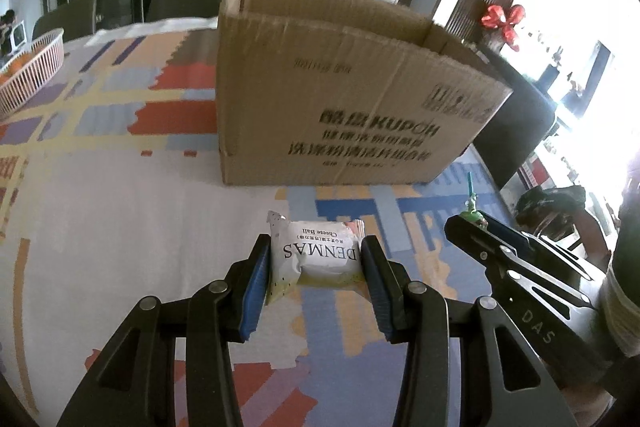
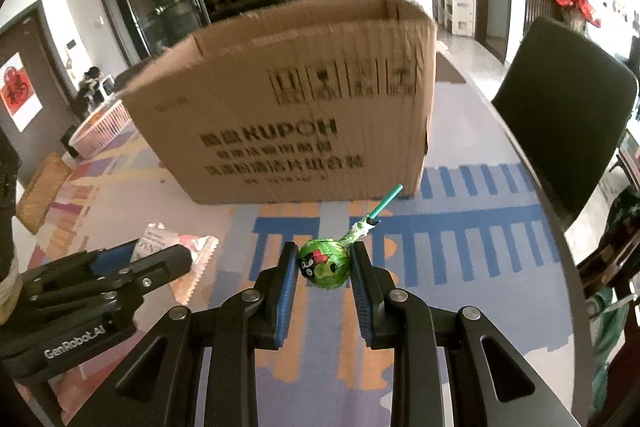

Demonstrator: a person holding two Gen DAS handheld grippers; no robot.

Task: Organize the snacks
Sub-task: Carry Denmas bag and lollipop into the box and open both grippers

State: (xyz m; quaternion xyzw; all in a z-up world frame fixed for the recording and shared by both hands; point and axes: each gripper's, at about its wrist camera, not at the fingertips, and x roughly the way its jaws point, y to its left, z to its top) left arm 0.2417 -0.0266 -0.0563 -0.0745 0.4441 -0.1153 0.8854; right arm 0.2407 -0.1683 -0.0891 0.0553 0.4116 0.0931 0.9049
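My left gripper (image 1: pixel 316 259) is shut on a white DENMAS cheese ball packet (image 1: pixel 316 255), held just above the patterned tablecloth. My right gripper (image 2: pixel 324 267) is shut on a green-wrapped lollipop (image 2: pixel 324 263) whose teal stick points up and right. An open brown cardboard box (image 1: pixel 340 99) stands right ahead of both grippers; it also shows in the right wrist view (image 2: pixel 296 115). In the left wrist view the right gripper (image 1: pixel 476 223) is at the right with the lollipop stick showing. In the right wrist view the left gripper (image 2: pixel 160 259) is at the left with the packet (image 2: pixel 188 247).
A pink-white basket with oranges (image 1: pixel 32 67) stands at the far left of the table; it also shows in the right wrist view (image 2: pixel 104 127). A dark chair (image 2: pixel 568 107) stands by the table's right edge. A woven mat (image 2: pixel 40 191) lies at the left.
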